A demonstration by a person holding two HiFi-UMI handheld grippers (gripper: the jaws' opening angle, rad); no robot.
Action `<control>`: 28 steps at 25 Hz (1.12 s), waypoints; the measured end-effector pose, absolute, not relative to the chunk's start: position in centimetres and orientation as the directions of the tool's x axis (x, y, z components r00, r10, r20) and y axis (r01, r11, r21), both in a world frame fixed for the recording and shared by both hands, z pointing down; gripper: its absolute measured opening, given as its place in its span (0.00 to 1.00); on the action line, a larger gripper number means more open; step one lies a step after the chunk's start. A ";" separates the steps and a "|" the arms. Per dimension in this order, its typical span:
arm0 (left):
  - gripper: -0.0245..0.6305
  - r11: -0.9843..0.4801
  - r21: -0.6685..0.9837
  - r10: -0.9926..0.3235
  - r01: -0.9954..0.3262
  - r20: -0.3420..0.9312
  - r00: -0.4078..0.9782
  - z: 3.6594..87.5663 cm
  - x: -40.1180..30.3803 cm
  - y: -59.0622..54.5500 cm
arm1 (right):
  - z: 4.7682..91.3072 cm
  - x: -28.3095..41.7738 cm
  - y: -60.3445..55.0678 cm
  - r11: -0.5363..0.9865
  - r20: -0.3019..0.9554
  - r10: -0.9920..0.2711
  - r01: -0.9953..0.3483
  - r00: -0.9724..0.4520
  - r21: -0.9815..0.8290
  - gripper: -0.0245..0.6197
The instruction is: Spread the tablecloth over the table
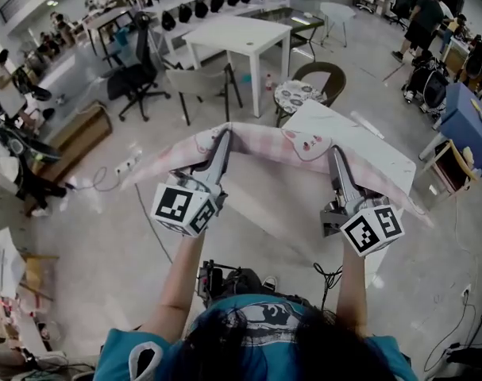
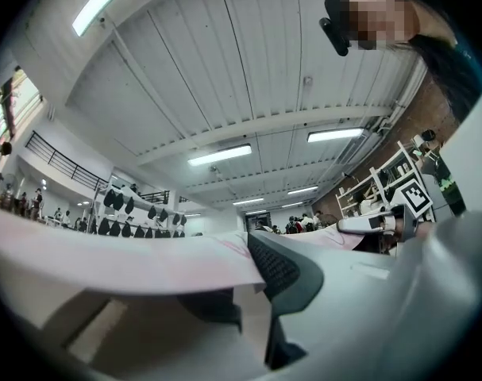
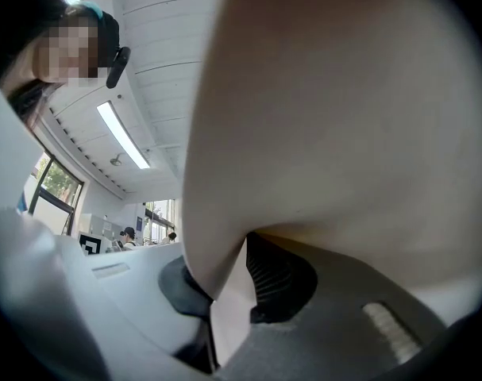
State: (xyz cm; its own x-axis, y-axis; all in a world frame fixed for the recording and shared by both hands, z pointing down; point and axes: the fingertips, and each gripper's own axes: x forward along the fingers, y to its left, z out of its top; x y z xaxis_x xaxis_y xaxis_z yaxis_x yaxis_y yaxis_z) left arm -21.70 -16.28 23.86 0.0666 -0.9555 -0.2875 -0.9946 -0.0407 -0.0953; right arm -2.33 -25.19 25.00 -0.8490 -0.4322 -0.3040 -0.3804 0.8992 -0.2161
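Note:
A pale pink tablecloth [image 1: 264, 143] with cartoon prints hangs stretched in the air between my two grippers, above a white table [image 1: 383, 165]. My left gripper [image 1: 224, 136] is shut on the cloth's near left edge, and my right gripper [image 1: 334, 154] is shut on its near right edge. In the left gripper view the tablecloth [image 2: 129, 260] lies pinched flat between the jaws. In the right gripper view the tablecloth [image 3: 328, 117] billows over the lens and fills most of it, with a fold pinched between the dark pads [image 3: 276, 280].
A round stool with a patterned seat [image 1: 298, 95] and a brown chair [image 1: 324, 78] stand just beyond the table. Farther back are a white table [image 1: 241, 38], a grey chair [image 1: 205, 82] and a black office chair [image 1: 137, 78]. People stand at the room's edges.

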 end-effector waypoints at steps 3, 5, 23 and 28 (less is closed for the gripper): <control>0.11 -0.069 -0.142 -0.955 -0.988 -0.275 0.106 23.1 -20.9 -18.5 | 24.8 -1.4 -26.7 0.886 -0.303 -0.460 -0.411 -0.835 -0.215 0.12; 0.11 -0.089 -0.162 -0.952 -0.983 -0.275 0.132 22.5 -20.8 -19.9 | 24.2 -1.2 -27.7 0.880 -0.311 -0.474 -0.432 -0.824 -0.199 0.12; 0.11 -0.413 -0.175 -0.844 -0.894 -0.294 0.448 19.0 -18.6 -43.0 | 20.3 2.3 -45.3 0.735 -0.321 -0.670 -0.660 -0.669 -0.157 0.12; 0.11 -0.492 -0.163 -0.786 -0.855 -0.339 0.517 16.8 -17.0 -51.1 | 17.5 4.1 -52.2 0.692 -0.361 -0.688 -0.719 -0.629 -0.065 0.11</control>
State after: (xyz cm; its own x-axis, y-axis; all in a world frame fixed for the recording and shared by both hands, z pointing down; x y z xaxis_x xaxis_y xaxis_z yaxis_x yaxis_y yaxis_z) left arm -16.99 -51.13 16.79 0.5170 -0.7861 -0.3388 -0.8551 -0.4922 -0.1629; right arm 4.12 -52.20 17.53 -0.6292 -0.6883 -0.3610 -0.7193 0.6917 -0.0653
